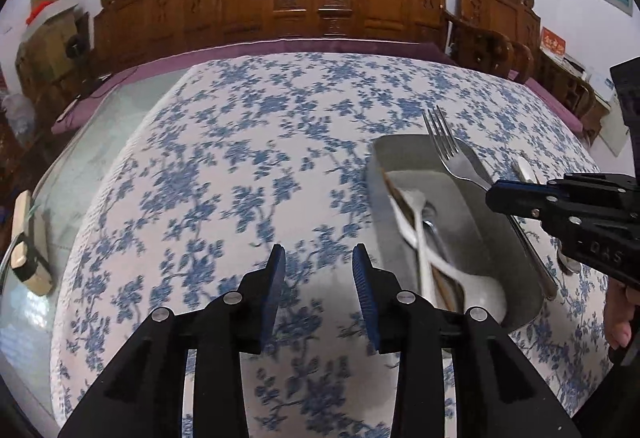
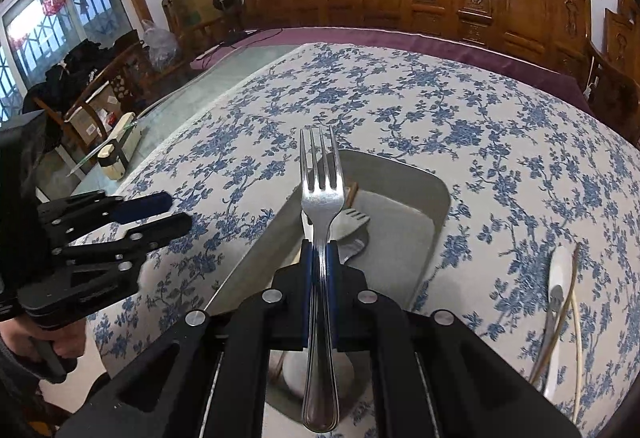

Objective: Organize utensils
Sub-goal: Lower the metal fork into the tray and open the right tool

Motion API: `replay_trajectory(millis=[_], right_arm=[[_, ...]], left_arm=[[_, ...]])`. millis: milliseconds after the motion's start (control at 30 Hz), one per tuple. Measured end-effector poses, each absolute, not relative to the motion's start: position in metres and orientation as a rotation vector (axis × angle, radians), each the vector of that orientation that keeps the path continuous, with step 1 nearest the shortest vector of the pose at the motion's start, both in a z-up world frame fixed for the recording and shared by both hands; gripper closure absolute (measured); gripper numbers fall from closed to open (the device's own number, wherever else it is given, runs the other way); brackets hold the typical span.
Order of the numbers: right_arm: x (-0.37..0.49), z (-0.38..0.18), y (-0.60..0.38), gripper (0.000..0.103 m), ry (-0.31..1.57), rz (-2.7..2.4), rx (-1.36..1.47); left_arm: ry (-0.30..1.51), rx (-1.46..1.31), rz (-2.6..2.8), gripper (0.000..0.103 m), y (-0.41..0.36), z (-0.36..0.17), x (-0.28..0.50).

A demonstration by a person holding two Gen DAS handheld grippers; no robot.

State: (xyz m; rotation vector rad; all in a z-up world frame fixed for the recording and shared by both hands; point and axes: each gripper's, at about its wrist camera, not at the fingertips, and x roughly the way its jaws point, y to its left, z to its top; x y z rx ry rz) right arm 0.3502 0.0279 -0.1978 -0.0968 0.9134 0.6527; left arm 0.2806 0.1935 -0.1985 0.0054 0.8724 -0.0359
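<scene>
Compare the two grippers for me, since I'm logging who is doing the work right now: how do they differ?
The right gripper is shut on the fork, holding it above the gray tray; the left gripper is open and holds nothing. The right gripper is over the tray, while the left gripper hovers over the floral tablecloth beside the tray. Both are black with blue finger pads.

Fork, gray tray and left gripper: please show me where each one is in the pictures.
fork (image 2: 322,197), right wrist view, on its head below the tines.
gray tray (image 2: 400,173), right wrist view, on its far rim.
left gripper (image 1: 319,262), left wrist view, midway between its fingertips.
</scene>
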Motion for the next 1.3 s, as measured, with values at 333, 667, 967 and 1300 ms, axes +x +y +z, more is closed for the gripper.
replay_trajectory(millis=[333,667,967,1300], right_arm=[[0.362,-0.219,0.039,0.095,0.935,0.594,-0.101],[0.375,-0.236,0.04,0.094,0.948,0.546,-0.106],[0.363,-0.228,0.03,0.093,0.916,0.554,-0.13],[0.321,-0.188,-0.015,0.093,0.831,0.584,-0.157]], left_arm=[[0.844,-0.018,-0.046,0.07,0.206,-0.189,0.271],[0.836,-0.023,-0.082,0.07,0.209,-0.185,0.263],[0.824,-0.024,-0.074,0.07,0.212,-0.176,0.248],[0.788,0.008,-0.075,0.07,0.178,-0.144,0.235]])
